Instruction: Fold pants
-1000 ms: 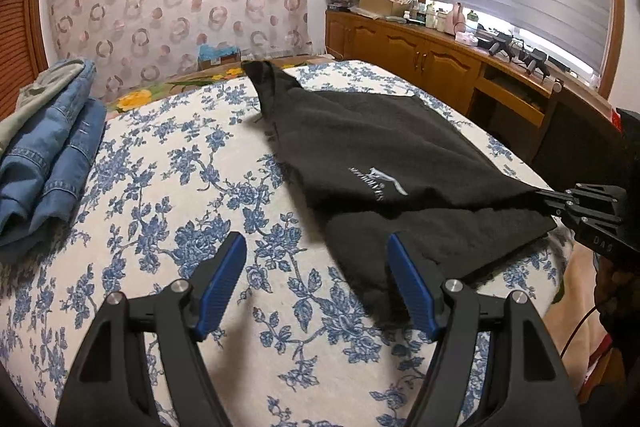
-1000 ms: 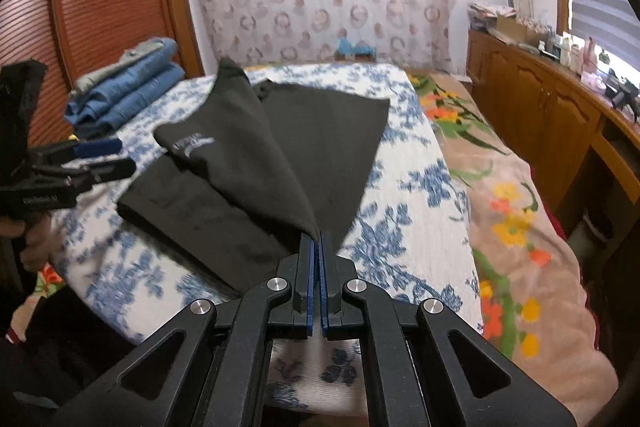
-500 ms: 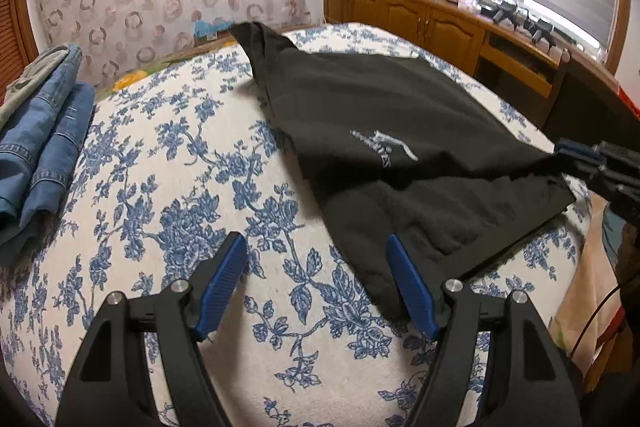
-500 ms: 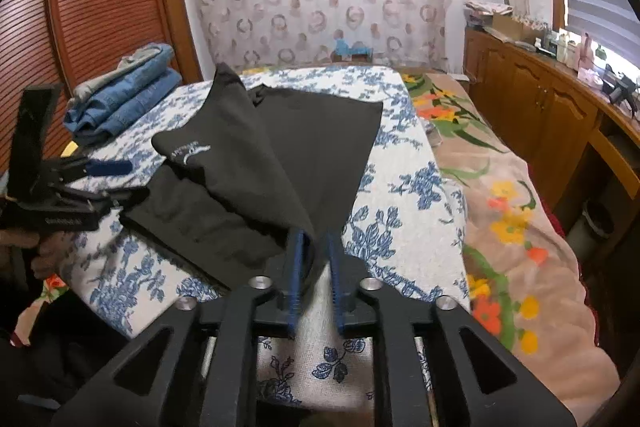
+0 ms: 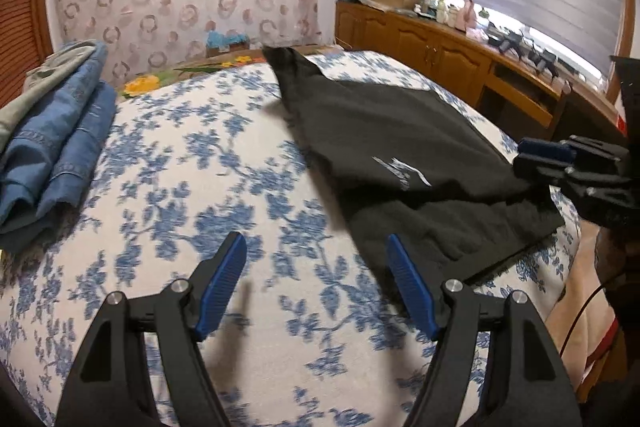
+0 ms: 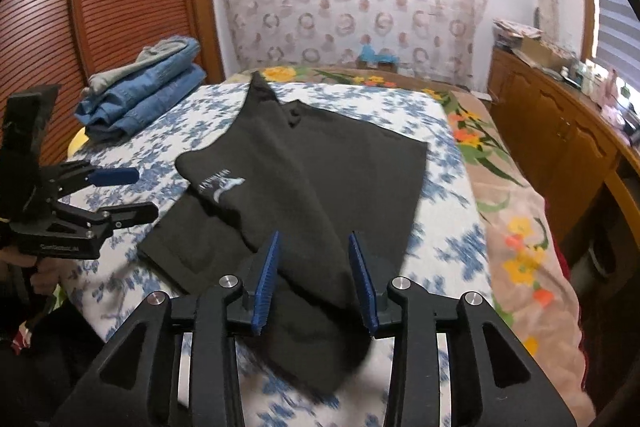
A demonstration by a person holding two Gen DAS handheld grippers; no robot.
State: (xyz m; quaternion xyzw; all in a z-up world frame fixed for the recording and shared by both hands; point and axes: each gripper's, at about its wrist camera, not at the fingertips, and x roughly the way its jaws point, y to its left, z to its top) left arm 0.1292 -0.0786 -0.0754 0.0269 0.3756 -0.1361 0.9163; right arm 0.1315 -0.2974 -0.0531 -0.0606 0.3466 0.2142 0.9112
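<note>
Black pants (image 5: 400, 147) with a small white logo lie folded lengthwise on the blue-flowered bed cover, also in the right wrist view (image 6: 304, 179). My left gripper (image 5: 316, 283) is open and empty, over the cover just left of the pants' near edge; it also shows in the right wrist view (image 6: 132, 195). My right gripper (image 6: 316, 279) is open, its jaws standing either side of the pants' near corner without holding it; it shows at the right of the left wrist view (image 5: 548, 155).
A stack of folded blue jeans (image 5: 52, 147) lies at the left of the bed (image 5: 180, 155), also in the right wrist view (image 6: 148, 95). A wooden cabinet (image 5: 448, 55) with clutter runs along the right wall. A slatted wooden door (image 6: 100, 7) stands on the left.
My right gripper was shut on the pants' corner, then opened and let it drop onto the bed. My left gripper stayed open and shifted slightly.
</note>
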